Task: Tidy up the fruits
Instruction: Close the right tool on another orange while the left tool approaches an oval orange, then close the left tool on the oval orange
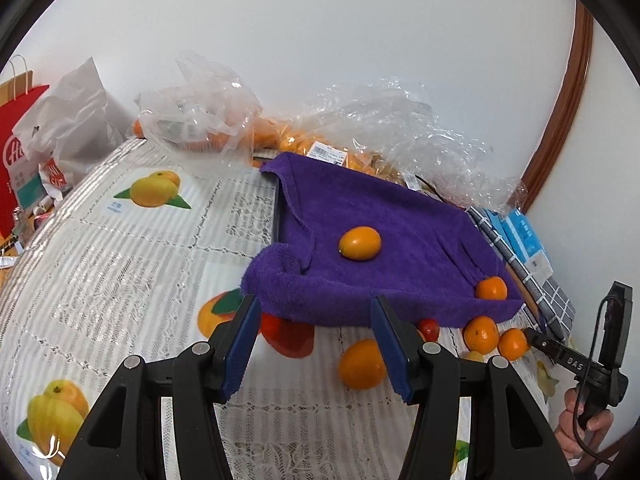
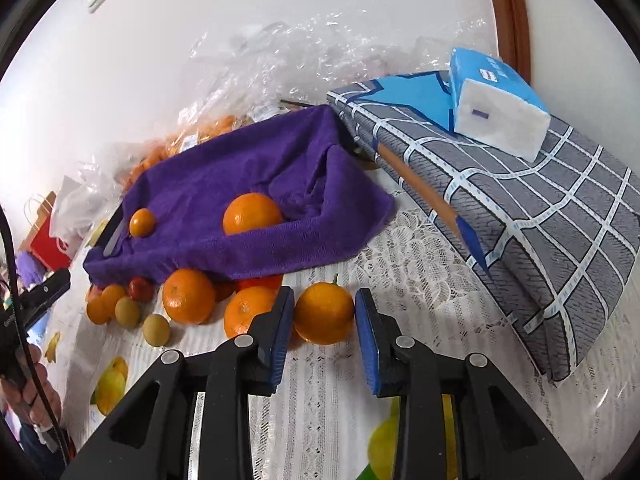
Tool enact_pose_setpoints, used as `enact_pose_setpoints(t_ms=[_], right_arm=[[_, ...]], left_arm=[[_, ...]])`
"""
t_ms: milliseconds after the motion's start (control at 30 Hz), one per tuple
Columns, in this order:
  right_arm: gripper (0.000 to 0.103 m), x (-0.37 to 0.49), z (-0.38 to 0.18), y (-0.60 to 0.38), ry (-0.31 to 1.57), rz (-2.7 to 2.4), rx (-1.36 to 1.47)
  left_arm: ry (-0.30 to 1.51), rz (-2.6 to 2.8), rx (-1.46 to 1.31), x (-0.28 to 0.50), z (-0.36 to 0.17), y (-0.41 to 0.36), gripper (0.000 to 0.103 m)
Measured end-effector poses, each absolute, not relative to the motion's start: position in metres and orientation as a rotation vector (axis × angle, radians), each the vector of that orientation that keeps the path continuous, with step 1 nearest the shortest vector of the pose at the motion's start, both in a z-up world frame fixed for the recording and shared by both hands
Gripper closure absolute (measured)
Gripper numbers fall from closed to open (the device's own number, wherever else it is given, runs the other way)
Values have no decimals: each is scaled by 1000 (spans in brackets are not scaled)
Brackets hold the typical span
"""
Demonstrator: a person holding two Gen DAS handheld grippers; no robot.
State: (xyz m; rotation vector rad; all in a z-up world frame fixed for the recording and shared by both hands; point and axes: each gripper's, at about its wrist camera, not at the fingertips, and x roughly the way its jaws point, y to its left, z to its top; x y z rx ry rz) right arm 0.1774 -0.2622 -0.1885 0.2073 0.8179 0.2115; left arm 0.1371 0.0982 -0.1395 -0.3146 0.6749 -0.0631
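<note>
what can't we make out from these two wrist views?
- Right wrist view: whether the right gripper pads press the stemmed orange between them; the fruit's sides hide the contact.
- Both views: what the purple towel is draped over; the cloth covers it.
- Left wrist view: fruit count inside the plastic bags; crumpled, glaring film.
- Left wrist view: red fruit, partly under the towel edge.

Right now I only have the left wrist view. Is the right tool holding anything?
Observer: Yes. The right tool is shut on a stemmed orange resting on the table.
Operator: Any fruit nearby that I can't make out?
Observer: Two small tan-green fruits lie left of the loose oranges.
Operator: What's to the right of the gripped orange?
Observer: Lace tablecloth, then a grey checked cushion.
</note>
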Motion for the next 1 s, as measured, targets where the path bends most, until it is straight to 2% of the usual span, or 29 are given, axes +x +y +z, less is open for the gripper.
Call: enact_pose_setpoints(t_ms=[200, 233, 267, 633, 700, 833, 1000], right_arm=[[67, 177, -189, -261, 805, 195, 182], [67, 176, -189, -261, 802, 196, 181], [72, 174, -188, -261, 797, 205, 181], [73, 165, -188, -274, 782, 161, 198], [72, 164, -188, -275, 783, 165, 199], [71, 168, -191, -271, 809, 181, 189], [67, 172, -194, -265, 832, 174, 161]], left_arm=[[722, -153, -384, 138, -147, 102, 48], [728, -160, -384, 139, -149, 101, 49], [732, -164, -382, 140, -149, 99, 48], [789, -201, -228, 145, -159, 64, 50], [806, -204, -206, 147, -162, 60, 55], [831, -198, -162, 149, -166, 52, 72], [802, -185, -173, 146, -163, 57, 72]])
